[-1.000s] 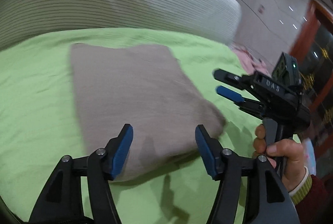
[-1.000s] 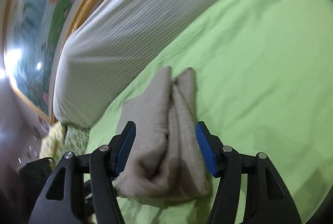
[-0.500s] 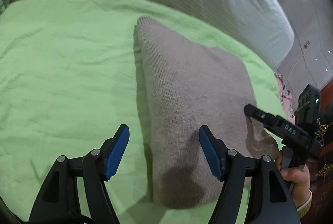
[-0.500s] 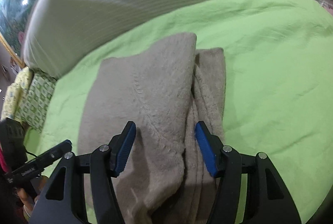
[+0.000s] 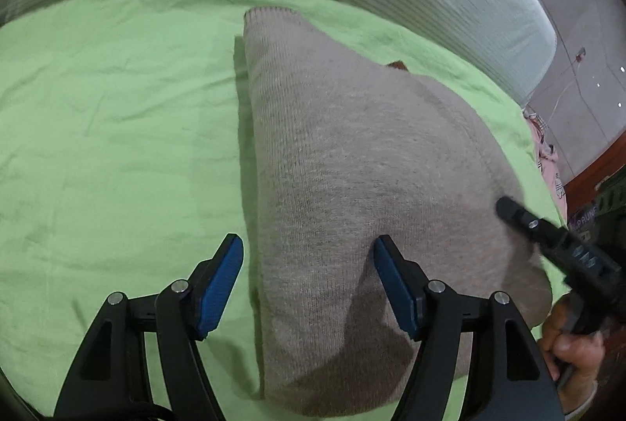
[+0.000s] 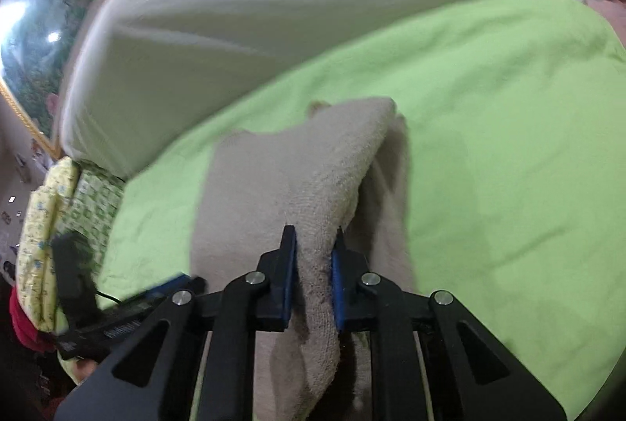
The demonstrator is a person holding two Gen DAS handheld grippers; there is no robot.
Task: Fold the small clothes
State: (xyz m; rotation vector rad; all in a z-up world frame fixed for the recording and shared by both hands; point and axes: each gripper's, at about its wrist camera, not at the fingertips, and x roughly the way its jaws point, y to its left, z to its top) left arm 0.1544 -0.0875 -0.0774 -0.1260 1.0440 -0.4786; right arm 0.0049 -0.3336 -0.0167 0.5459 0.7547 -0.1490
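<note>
Sweater (image 6: pixel 274 186) edge is now pinched by right gripper (image 6: pixel 313 264), previously open; left gripper (image 5: pixel 309 280) gapes wide, so another fold seems underway.

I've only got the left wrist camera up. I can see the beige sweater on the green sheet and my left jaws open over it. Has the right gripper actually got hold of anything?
Observer: Yes. The right gripper is shut on a raised fold of the beige sweater.
Operator: Which part of it?
Observer: The top layer's edge; a lower layer lies loose on the green sheet to its right.
Operator: Anything beyond the bed on that side?
Observer: A yellow-green floral cushion at the bed's far left edge.
</note>
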